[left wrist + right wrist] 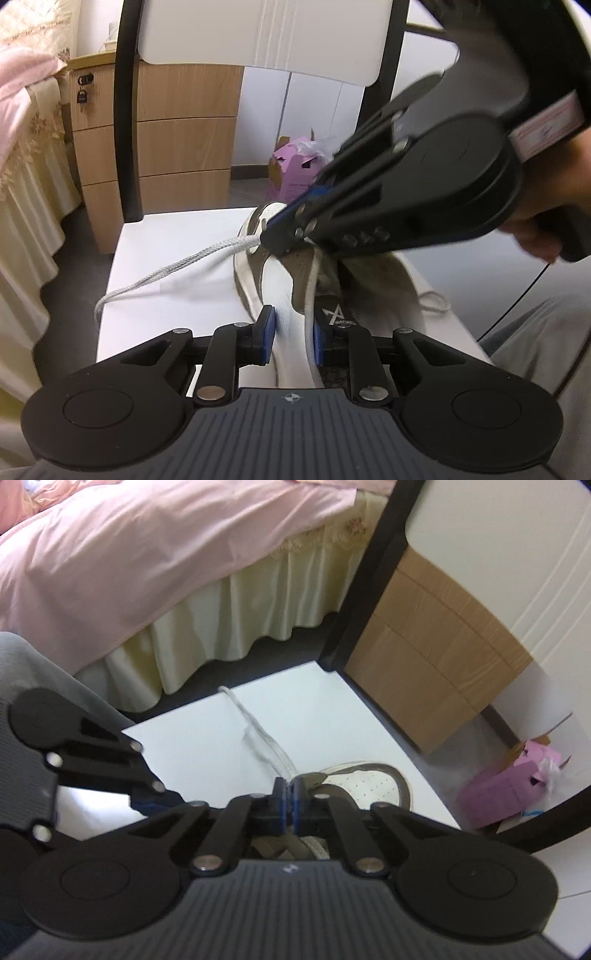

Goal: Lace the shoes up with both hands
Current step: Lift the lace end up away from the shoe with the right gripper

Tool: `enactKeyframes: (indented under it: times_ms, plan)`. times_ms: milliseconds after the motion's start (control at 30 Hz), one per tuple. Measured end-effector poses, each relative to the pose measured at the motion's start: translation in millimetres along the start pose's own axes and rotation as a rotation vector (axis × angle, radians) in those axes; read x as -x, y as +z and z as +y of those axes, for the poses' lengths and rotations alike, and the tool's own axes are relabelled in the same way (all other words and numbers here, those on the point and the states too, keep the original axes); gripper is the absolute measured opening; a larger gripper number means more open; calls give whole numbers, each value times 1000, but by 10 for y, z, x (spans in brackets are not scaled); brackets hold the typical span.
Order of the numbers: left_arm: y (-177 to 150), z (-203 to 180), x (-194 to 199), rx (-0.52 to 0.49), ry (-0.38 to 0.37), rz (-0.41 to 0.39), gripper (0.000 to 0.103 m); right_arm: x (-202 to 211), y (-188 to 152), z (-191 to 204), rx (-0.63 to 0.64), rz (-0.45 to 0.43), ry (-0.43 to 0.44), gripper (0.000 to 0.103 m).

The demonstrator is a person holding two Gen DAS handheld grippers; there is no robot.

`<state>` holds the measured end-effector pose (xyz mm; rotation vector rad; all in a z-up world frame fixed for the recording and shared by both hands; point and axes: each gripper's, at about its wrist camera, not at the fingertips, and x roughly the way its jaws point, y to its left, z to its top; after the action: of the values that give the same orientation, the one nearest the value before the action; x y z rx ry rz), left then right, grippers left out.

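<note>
The left tongs (pixel 293 332) pinch the white-and-brown leather shoe's (pixel 280 291) side, and the right tongs (pixel 290 797), closed on the white woven lace (pixel 177 266), could drop it if pulled hard.

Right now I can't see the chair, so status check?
Left hand-held gripper clamps shoe side. Right hand-held gripper shut on lace, toe end. Nothing blocking.

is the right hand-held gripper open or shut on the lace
Shut on the lace: in the right wrist view the right hand-held gripper has its blue pads pressed together, with the white lace running out from between them across the chair seat.
</note>
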<state>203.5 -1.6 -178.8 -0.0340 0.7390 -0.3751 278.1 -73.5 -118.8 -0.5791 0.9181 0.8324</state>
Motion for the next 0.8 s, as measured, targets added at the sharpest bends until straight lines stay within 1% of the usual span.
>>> enactKeyframes:
  times_ms: [33,133,267,333,433,567,667,733,767,800]
  plan:
    - [7,-19,-2,-19,1,1,22,39,11,5,-7,-16,-5,2]
    - [10,-19,-13,-30,-9,7,22,197,94,-2,-45,-80,-5,1]
    - [10,-48,-13,-54,-20,10,22,409,319,-16,-78,-164,23,1]
    - [8,-72,-15,-72,-16,9,22,535,479,-15,-89,-205,49,1]
    - [22,-62,-22,-59,-21,11,22,666,692,11,-113,-238,128,1]
    - [7,-60,-35,-63,-23,12,22,758,906,188,-80,-254,172,2]
    - [13,-41,-37,-46,-29,16,22,685,961,302,-12,-209,159,2]
    - [16,-33,-41,-35,-31,18,22,616,948,298,-10,-176,149,4]
    - [14,-29,-49,-31,-32,18,22,588,936,273,-18,-166,150,5]
    - [14,-27,-48,-27,-33,18,22,571,921,241,-34,-162,150,12]
